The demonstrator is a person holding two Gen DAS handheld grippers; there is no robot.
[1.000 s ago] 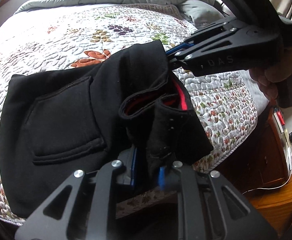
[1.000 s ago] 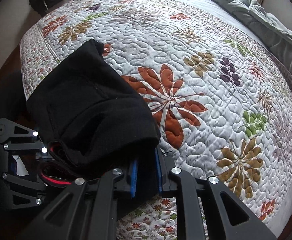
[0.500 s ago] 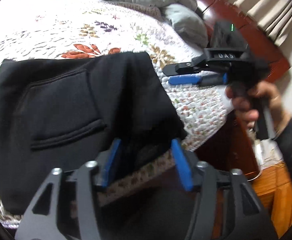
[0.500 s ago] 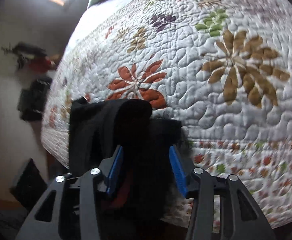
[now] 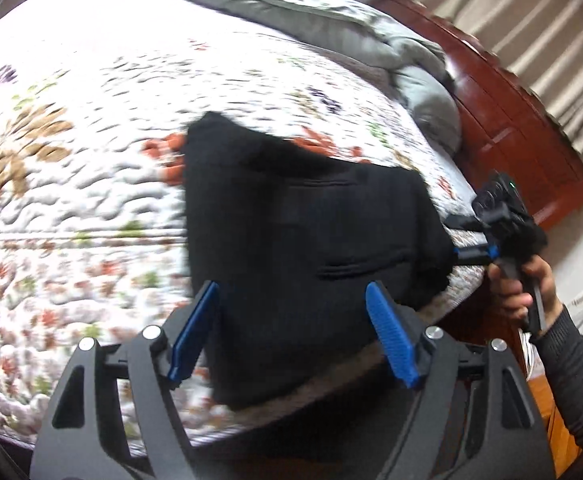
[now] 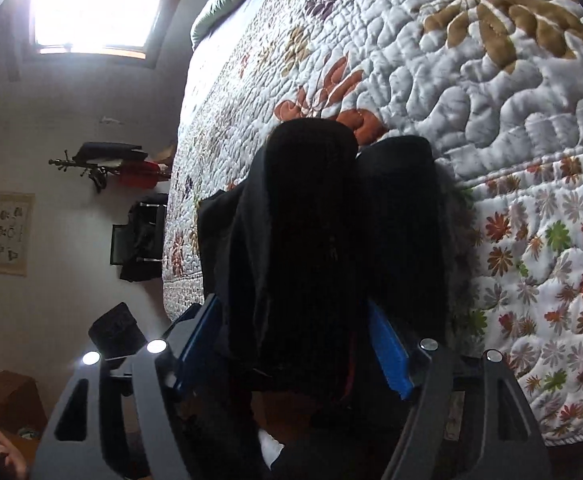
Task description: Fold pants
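Released pants (image 5: 303, 248) between opening left claw (image 5: 291, 332)

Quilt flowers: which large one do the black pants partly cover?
The orange flower; the pants overlap its edge, while the brown flower lies clear.

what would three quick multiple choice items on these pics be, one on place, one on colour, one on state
1. Where do the pants lie?
A. near the quilt's edge
B. on the floor
C. on the headboard

2. What colour are the gripper pads?
A. red
B. blue
C. yellow

3. How is the left gripper?
A. clamped on the pants
B. holding a pillow
C. jaws apart, gripping nothing

Key: 1 A, the black pants rest by the quilt's edge. 2 B, blue shows on both fingers. 3 C, its opening jaws press nothing.
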